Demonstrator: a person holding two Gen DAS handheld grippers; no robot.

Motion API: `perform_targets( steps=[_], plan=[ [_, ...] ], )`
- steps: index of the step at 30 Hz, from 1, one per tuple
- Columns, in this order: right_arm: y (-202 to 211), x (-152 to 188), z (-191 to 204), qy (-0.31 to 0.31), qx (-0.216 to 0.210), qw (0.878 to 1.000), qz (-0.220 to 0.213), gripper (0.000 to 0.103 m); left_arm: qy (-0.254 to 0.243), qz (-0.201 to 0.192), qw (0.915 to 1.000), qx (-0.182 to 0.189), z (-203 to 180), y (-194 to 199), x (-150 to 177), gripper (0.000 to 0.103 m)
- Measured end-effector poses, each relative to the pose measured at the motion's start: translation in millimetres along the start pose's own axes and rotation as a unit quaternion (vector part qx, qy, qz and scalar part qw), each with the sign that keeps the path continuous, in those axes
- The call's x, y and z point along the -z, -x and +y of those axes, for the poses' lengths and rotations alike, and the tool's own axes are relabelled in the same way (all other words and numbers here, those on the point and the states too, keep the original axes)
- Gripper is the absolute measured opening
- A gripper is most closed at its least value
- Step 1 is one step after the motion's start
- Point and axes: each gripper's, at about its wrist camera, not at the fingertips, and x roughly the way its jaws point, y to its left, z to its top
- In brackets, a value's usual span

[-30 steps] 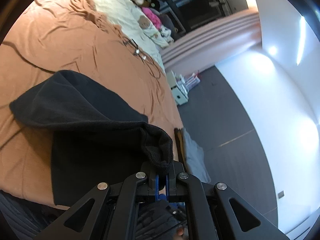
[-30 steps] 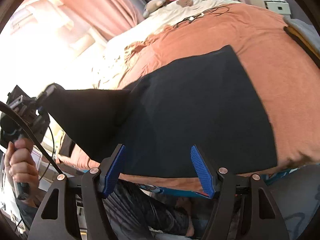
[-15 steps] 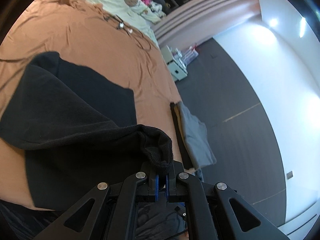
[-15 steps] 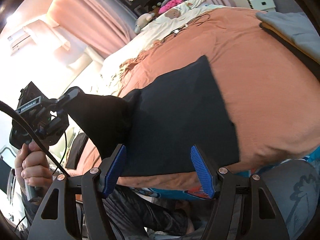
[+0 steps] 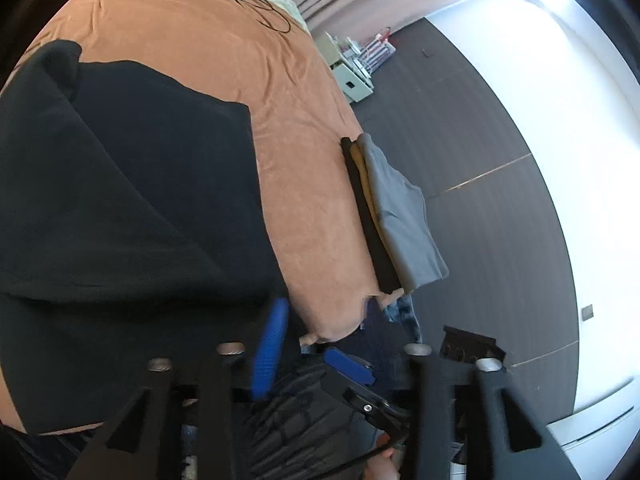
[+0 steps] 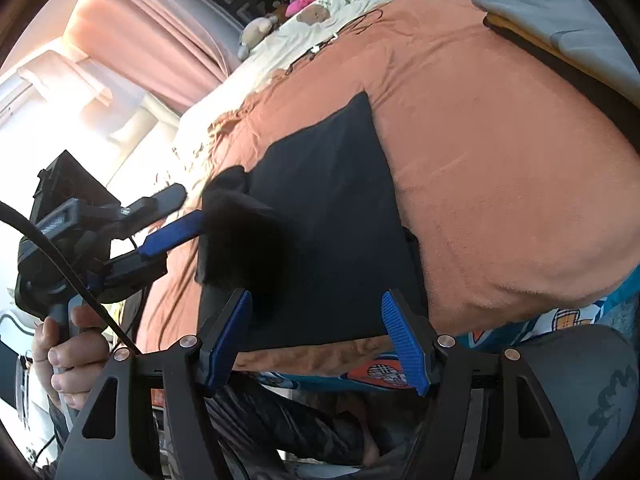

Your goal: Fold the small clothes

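The black, soft fleece-like small garment [image 6: 332, 216] is lying flat on the orange-brown plush bedspread [image 6: 500, 160], close to the bed's near edge. One folded-over flap [image 6: 240, 236] is bunching up on the garment's left side.

The left gripper [image 6: 190, 205], held in the person's hand [image 6: 68, 352], is sitting just left of the garment. Its jaws are standing apart, clamping nothing, and the blue pad of one finger is touching the raised flap. The right gripper [image 6: 316, 300] is hovering over the garment's near edge, with its jaws spread wide and empty.

The step in hand looks like laying this flap down. Doing it well likely means:
- drawing the left gripper straight back so that the pad is not dragging the cloth off line;
- pressing the hump flat so that its edge is running parallel to the garment's right edge;
- taking hold for any next fold at a corner, since thick cloth like this tends to spring open.

The bedspread is giving softly and creasing around the garment, so a sliding push would probably wrinkle it.

Well to the right of the garment, a stack of folded black, tan and grey clothes [image 5: 400, 216] is resting at the bed's edge. Beyond the garment, a thin black cable [image 5: 260, 8] is trailing across the spread, and a cream quilt with soft toys [image 6: 344, 4] is lying past it. Pink curtains [image 6: 152, 40] are hanging to the garment's far left. A dark grey floor [image 5: 480, 128] and a small white cabinet [image 5: 352, 80] are showing to the right of the garment, past the stack.
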Motion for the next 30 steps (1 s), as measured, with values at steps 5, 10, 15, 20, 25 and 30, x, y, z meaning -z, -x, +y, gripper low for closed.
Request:
perform_targets(
  steps=[5,10,15,20,25,30],
  plan=[
    [-16,-2,6,0.008,0.017,1.0,0.02,0.066,0.019,-0.026,0.9993,-0.017,26,25,-4,0.072],
    [-30,-8,22,0.05,0.057,0.996,0.047,0.066,0.048,-0.04,0.9963,-0.059,67,47,-4,0.073],
    [-38,-15,39,0.103,0.103,0.987,0.067,0.066,0.087,-0.041,0.9921,-0.08,104,56,-1,0.073],
    [-49,-21,58,0.168,0.146,0.97,0.093,0.066,0.119,-0.038,0.9874,-0.096,128,57,4,0.073],
    [-60,-24,70,0.216,0.181,0.954,0.105,0.066,0.137,-0.037,0.9856,-0.091,143,57,7,0.073],
    [-73,-30,81,0.256,0.21,0.937,0.108,0.066,0.152,-0.044,0.9844,-0.078,156,65,8,0.073]
  ],
)
